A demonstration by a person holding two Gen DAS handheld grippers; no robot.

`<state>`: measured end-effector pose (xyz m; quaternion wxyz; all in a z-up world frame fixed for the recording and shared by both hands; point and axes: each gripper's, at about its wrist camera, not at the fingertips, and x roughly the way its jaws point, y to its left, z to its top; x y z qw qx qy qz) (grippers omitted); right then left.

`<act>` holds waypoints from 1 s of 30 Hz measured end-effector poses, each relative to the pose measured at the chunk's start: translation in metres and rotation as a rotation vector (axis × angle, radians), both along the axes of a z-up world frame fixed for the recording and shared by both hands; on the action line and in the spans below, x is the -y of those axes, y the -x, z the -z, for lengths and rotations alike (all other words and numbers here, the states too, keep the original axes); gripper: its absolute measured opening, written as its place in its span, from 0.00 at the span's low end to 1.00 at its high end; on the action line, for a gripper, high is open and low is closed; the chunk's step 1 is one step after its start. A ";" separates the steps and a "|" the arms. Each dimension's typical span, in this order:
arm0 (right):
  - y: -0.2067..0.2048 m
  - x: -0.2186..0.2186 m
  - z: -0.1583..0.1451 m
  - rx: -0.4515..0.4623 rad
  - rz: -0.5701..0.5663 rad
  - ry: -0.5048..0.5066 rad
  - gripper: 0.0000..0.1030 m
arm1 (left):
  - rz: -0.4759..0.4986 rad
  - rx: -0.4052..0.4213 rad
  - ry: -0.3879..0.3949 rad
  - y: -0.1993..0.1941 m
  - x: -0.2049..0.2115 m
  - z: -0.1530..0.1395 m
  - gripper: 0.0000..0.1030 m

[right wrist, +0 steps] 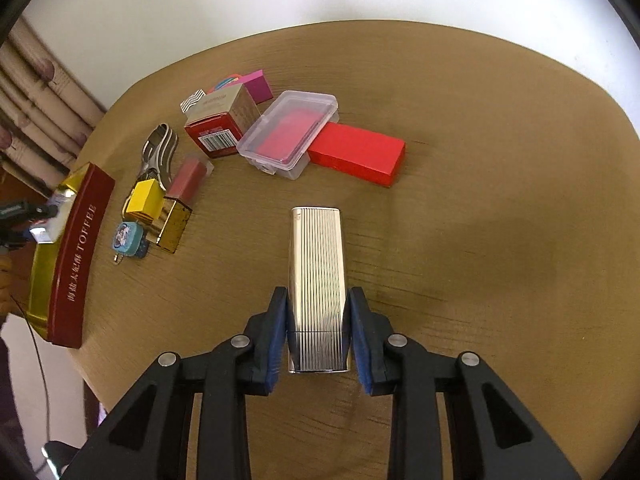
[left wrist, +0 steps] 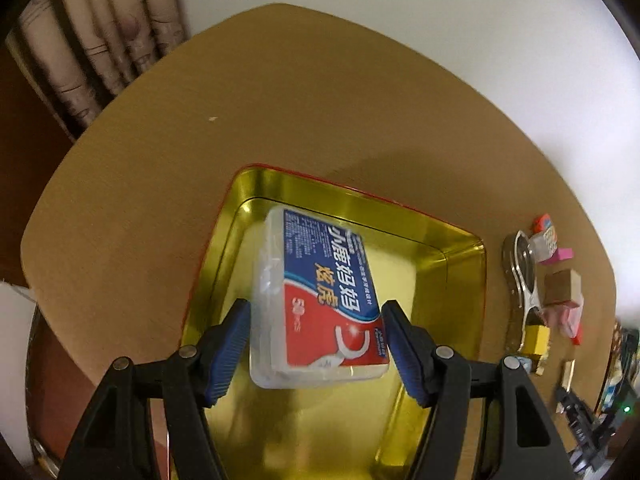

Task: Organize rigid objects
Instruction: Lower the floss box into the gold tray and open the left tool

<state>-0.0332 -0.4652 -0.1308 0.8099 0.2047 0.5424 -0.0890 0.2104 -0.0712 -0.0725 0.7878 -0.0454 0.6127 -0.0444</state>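
My left gripper (left wrist: pixel 316 308) is shut on a clear plastic floss-pick box (left wrist: pixel 320 292) with a blue and red label. It holds the box tilted inside the open gold tin (left wrist: pixel 352 192), and I cannot tell whether the box touches the tin's floor. My right gripper (right wrist: pixel 318 292) is shut on a ribbed silver case (right wrist: pixel 318 280); both blue pads press its long sides. The case lies lengthwise on the brown table (right wrist: pixel 480 240). In the right wrist view the same tin (right wrist: pixel 76 248) stands at the left table edge, its red side reading TOFFEE.
Between tin and case lie a teal trinket (right wrist: pixel 128 240), a yellow cube (right wrist: pixel 144 200), a gold block (right wrist: pixel 172 228), a red lipstick (right wrist: pixel 188 178) and a metal tool (right wrist: pixel 160 152). Farther back are a red carton (right wrist: pixel 224 124), a clear box (right wrist: pixel 288 132) and a long red box (right wrist: pixel 356 154).
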 end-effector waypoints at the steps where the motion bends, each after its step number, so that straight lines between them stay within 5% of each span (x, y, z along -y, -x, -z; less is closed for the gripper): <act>1: 0.000 0.000 0.000 0.000 0.003 -0.006 0.27 | 0.001 -0.001 -0.015 -0.001 0.001 0.002 0.66; 13: -0.001 -0.007 -0.005 0.020 0.014 -0.070 0.27 | 0.085 0.106 -0.203 0.012 0.007 -0.010 0.67; 22: -0.012 -0.008 -0.003 -0.013 0.002 0.003 0.27 | 0.134 0.146 -0.114 0.018 0.011 -0.022 0.67; 30: -0.022 -0.015 -0.003 -0.024 -0.015 0.036 0.27 | 0.038 0.186 -0.011 0.044 -0.011 -0.045 0.67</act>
